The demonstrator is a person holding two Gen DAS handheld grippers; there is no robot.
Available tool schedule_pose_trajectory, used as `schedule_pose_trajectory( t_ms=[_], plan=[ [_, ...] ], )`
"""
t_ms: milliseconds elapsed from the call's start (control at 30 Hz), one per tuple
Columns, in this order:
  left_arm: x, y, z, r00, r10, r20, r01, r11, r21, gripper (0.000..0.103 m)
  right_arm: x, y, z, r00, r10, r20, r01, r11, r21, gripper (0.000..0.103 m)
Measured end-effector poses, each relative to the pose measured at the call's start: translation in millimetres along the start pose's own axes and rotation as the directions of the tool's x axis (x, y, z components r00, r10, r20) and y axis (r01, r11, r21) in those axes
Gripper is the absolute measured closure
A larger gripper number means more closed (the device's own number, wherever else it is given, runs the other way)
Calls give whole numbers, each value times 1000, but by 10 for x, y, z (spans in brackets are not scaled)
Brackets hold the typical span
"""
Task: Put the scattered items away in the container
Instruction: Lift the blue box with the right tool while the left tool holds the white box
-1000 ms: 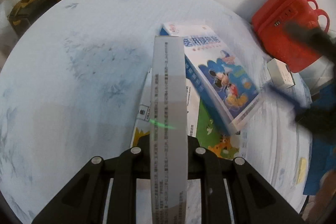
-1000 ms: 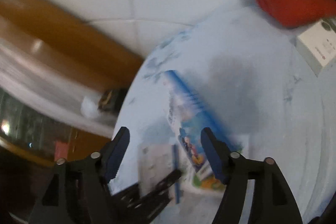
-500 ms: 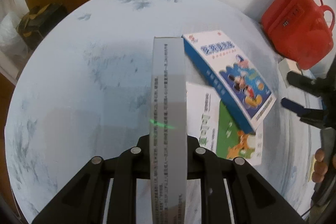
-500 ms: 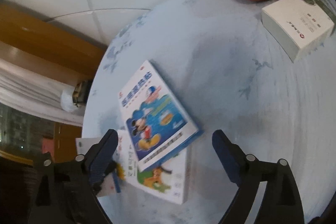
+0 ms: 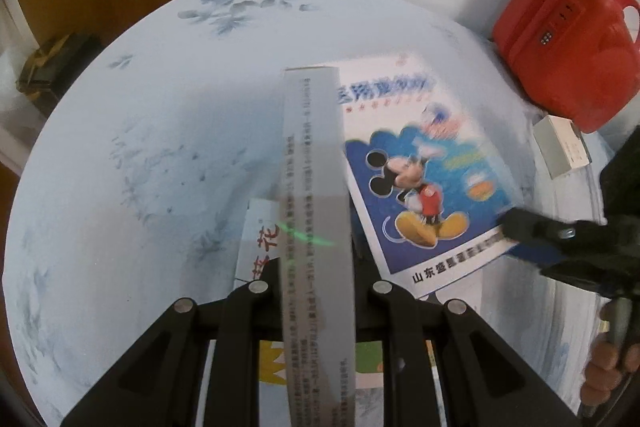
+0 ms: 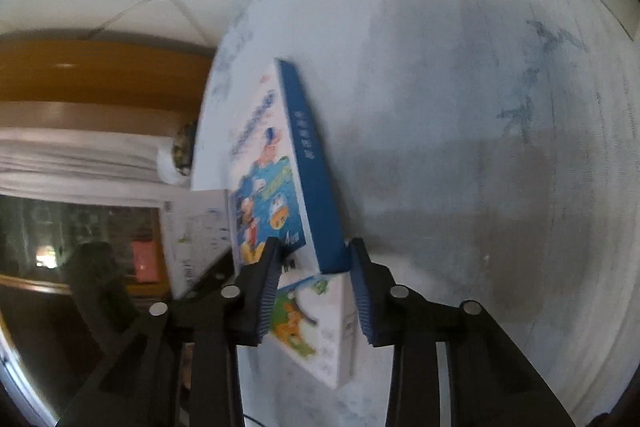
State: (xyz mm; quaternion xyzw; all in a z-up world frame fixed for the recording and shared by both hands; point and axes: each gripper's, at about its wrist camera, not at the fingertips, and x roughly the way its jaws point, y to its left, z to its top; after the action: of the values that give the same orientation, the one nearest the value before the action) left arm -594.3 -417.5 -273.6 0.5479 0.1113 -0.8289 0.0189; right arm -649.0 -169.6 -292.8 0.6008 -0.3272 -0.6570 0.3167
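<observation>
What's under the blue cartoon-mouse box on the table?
The blue box lies partly on a white box with an orange cartoon dog, whose near end sticks out. The rest of that box, and anything else beneath, is covered.

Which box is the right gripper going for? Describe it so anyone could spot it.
On the round pale-blue table, below the red case, two flat boxes overlap. It is the upper one, the blue box lying across the white and green box. A cartoon mouse in red shorts on its cover sets it apart.
</observation>
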Motion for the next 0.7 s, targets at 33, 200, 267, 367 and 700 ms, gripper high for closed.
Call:
schedule_pose_trajectory(
  t_ms=[33, 200, 267, 367, 700],
  plan=[
    [1, -13, -10, 1000, -14, 0, 14, 1000, 5, 87, -32, 39, -12, 999, 47, 10, -47, 999, -2, 80],
    [-11, -55, -46, 1000, -14, 4, 14, 1000, 20, 86, -3, 366, -113, 1000, 9, 22, -7, 993, -119, 82],
    [-19, -38, -55, 1000, -24, 4, 24, 1000, 15, 87, 55, 394, -108, 999, 13, 40, -9, 994, -113, 79],
    [-49, -30, -93, 1000, -22, 2, 22, 1000, 17, 87, 97, 369, -134, 998, -18, 60, 22, 997, -76, 79],
    [-736, -173, -341, 992, 28, 124, -40, 995, 92, 87, -201, 751, -645, 982, -77, 174, 111, 974, -196, 84]
  ],
)
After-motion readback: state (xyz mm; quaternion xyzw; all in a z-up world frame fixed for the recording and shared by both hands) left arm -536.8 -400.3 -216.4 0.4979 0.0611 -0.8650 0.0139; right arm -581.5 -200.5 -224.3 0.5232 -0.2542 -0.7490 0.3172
